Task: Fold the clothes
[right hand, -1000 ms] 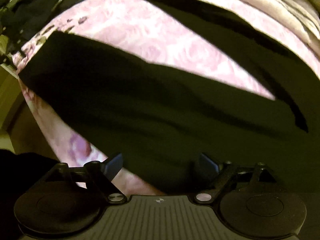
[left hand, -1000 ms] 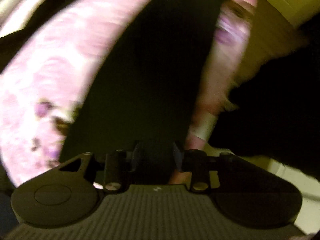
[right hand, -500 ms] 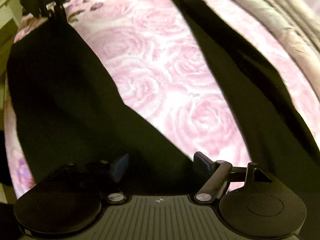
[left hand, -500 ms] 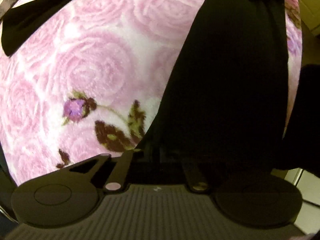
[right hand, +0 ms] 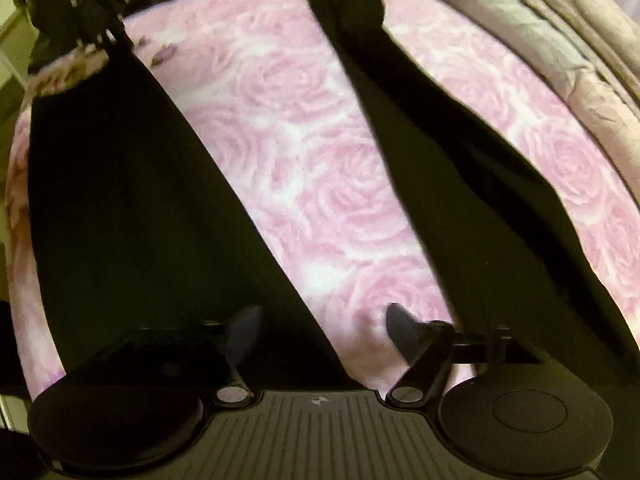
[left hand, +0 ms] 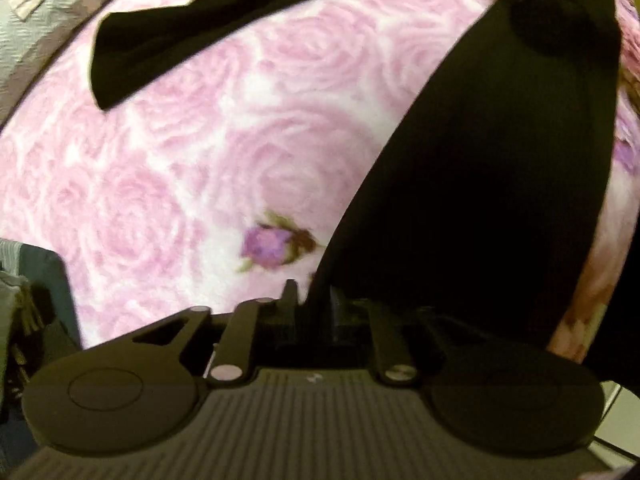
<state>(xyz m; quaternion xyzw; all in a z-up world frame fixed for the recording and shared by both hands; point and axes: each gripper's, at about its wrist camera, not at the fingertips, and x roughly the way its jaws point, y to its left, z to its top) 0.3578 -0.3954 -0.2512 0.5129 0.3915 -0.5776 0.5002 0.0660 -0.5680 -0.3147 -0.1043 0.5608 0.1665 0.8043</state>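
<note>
A black garment (left hand: 480, 200) lies spread on a pink rose-patterned blanket (left hand: 200, 160). My left gripper (left hand: 314, 296) points straight down at the garment's near edge. Its jaws are opening by a narrow gap, and the cloth's hem still runs between the fingers. In the right wrist view, a wide black part (right hand: 120, 200) lies at the left. A narrower black strip (right hand: 440, 160) runs up to the right. My right gripper (right hand: 320, 332) stands open low over the wide part's edge, one finger over cloth and the other over blanket. The other gripper (right hand: 80, 20) shows at the far end.
Grey quilted bedding (right hand: 560, 40) runs along the blanket's far side, also seen as bedding (left hand: 32, 32) in the left wrist view. Dark clutter (left hand: 40, 300) stands off the blanket's edge at lower left. A strip of pale floor (left hand: 616, 420) shows at lower right.
Both grippers have slid along the garment over the blanket. The left jaws closed on the hem and now stand slightly apart. The right jaws narrowed a little early on.
</note>
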